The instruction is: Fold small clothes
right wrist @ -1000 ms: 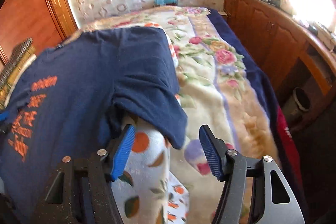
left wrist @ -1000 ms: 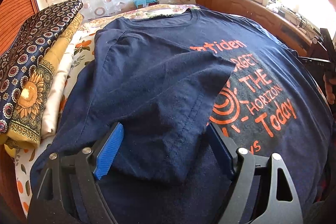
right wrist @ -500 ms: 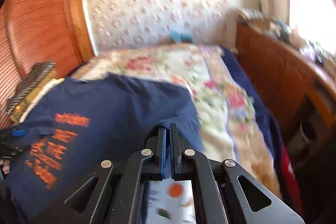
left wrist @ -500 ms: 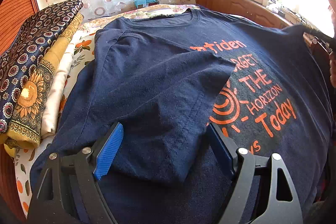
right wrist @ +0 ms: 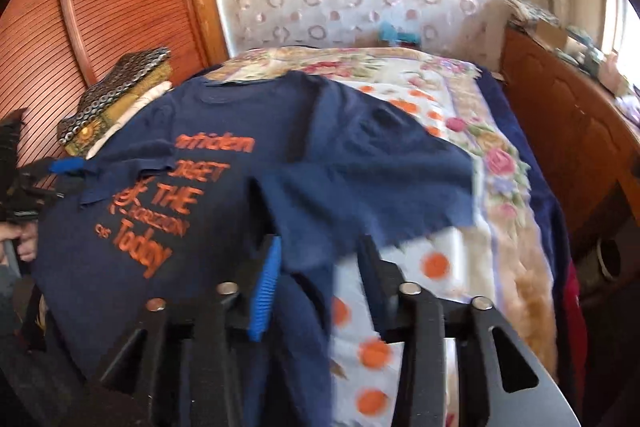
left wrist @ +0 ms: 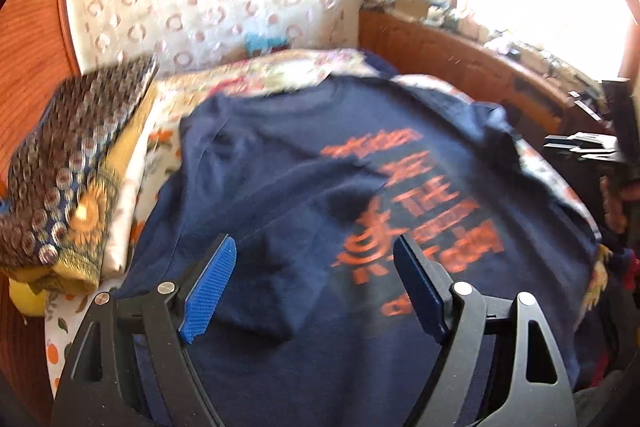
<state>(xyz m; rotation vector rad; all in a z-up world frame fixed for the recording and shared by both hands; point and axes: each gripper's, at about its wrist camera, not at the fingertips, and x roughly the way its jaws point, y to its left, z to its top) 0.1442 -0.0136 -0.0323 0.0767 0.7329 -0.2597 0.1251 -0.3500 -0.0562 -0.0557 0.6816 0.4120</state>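
A navy T-shirt [left wrist: 280,187] with orange lettering lies face up on the bed. Its left sleeve [left wrist: 260,267] is folded in over the chest. My left gripper [left wrist: 314,247] hangs open above that sleeve with nothing between its blue pads. In the right wrist view the shirt [right wrist: 192,235] has its right sleeve [right wrist: 380,179] lifted and turned inward. My right gripper [right wrist: 320,247] is opening, and the sleeve's edge hangs loose between its pads. The left gripper [right wrist: 60,167] shows at the far left of that view, and the right gripper [left wrist: 592,143] shows at the far right of the left wrist view.
A stack of folded patterned cloths [left wrist: 68,179] lies along the bed's left side by the wooden wardrobe door [right wrist: 100,7]. The floral bedspread [right wrist: 480,147] runs right of the shirt. A wooden cabinet [right wrist: 560,131] with clutter on top stands under the window.
The right gripper shut on the shirt's right sleeve, carried it left over the shirt, and its jaws have parted again. The left gripper rose and drew back from the folded left sleeve.
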